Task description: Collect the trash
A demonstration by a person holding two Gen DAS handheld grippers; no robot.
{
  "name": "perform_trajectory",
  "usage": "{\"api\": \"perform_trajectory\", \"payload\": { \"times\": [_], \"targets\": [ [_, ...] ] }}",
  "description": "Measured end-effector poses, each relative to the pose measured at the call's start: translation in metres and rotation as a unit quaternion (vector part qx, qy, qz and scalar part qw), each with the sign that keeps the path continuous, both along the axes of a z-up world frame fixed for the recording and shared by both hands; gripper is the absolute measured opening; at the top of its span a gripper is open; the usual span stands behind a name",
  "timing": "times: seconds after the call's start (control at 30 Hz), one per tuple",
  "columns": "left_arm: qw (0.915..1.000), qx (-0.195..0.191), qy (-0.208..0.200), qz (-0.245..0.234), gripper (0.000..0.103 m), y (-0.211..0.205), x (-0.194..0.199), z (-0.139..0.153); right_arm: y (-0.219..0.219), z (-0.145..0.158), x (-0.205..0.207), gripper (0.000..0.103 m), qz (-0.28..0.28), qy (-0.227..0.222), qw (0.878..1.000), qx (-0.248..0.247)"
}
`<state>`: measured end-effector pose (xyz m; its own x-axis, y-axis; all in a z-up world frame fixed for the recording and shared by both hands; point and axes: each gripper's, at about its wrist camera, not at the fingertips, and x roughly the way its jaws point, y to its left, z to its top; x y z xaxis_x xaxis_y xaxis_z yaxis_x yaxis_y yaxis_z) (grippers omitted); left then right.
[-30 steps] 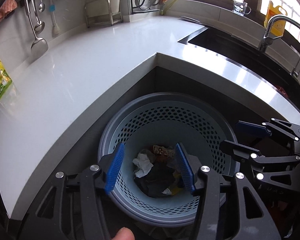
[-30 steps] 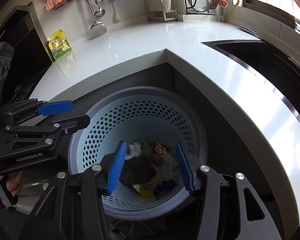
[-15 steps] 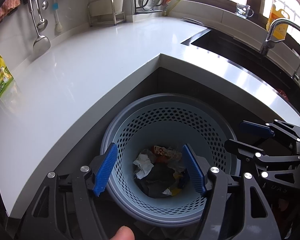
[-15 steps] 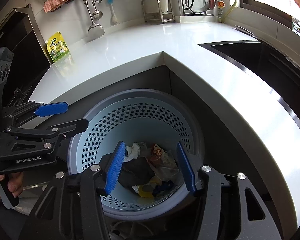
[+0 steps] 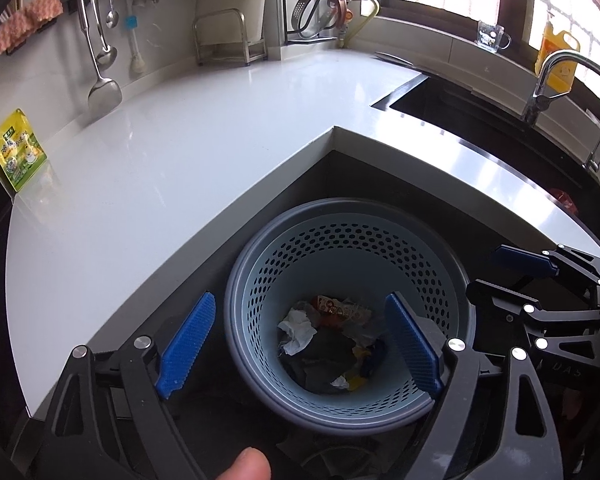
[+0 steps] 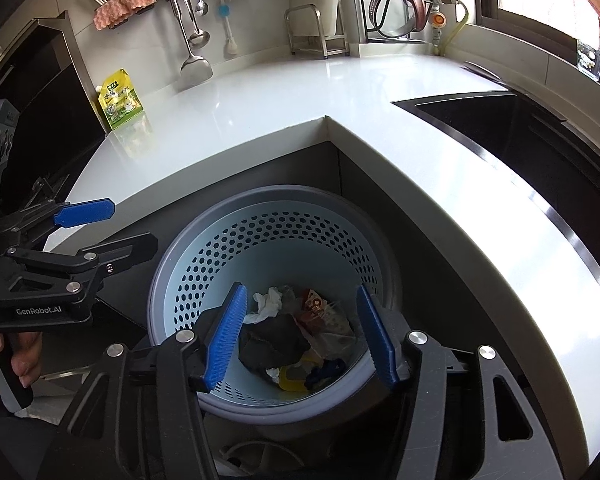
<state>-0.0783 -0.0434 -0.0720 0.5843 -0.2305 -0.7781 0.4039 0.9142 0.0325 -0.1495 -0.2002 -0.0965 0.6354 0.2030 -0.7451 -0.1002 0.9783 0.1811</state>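
Observation:
A round perforated blue trash basket [image 5: 340,248] stands on the floor in the inner corner of the counter; it also shows in the right wrist view [image 6: 284,228]. Crumpled trash [image 5: 328,336] lies at its bottom: white tissue, a dark wad, a red wrapper, yellow and blue bits, also seen from the right [image 6: 300,332]. My left gripper [image 5: 300,344] is open and empty above the basket. My right gripper [image 6: 300,340] is open and empty above it too. Each gripper shows in the other's view, the right [image 5: 512,272] and the left [image 6: 112,228].
The white L-shaped countertop [image 5: 160,152] wraps around the basket. A yellow-green pouch [image 5: 18,152] leans at the far left. Ladles and utensils [image 5: 100,64] hang on the wall. A dark sink [image 5: 480,120] with a faucet [image 5: 548,76] lies to the right.
My left gripper has opened wider and pulled back upward from the basket. My right gripper has stayed open and lifted slightly; more of the counter shows.

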Motion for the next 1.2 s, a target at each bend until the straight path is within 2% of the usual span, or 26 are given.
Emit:
{"api": "perform_trajectory", "payload": {
  "times": [0.13,0.3,0.53,0.87,1.2],
  "targets": [
    [1.0,0.0,-0.003,0.002,0.086,0.005,-0.007,0.004,-0.001,0.003,-0.007,0.056,-0.003,-0.002,1.0,0.003],
    [0.9998,0.007,-0.017,0.013,0.097,0.012,-0.02,0.009,0.003,0.006,-0.018,0.06,-0.004,-0.005,1.0,0.003],
    [0.9997,0.012,-0.014,0.016,0.097,0.019,-0.034,0.012,0.012,0.008,-0.033,0.06,-0.003,-0.006,1.0,0.005],
    [0.9997,0.009,-0.014,0.018,0.097,0.026,-0.05,0.019,0.018,0.014,-0.055,0.072,-0.023,-0.014,1.0,0.011],
    [0.9994,0.008,-0.021,0.026,0.097,0.03,-0.056,0.025,0.021,0.017,-0.059,0.075,-0.03,-0.015,0.999,0.002]
  ]
}}
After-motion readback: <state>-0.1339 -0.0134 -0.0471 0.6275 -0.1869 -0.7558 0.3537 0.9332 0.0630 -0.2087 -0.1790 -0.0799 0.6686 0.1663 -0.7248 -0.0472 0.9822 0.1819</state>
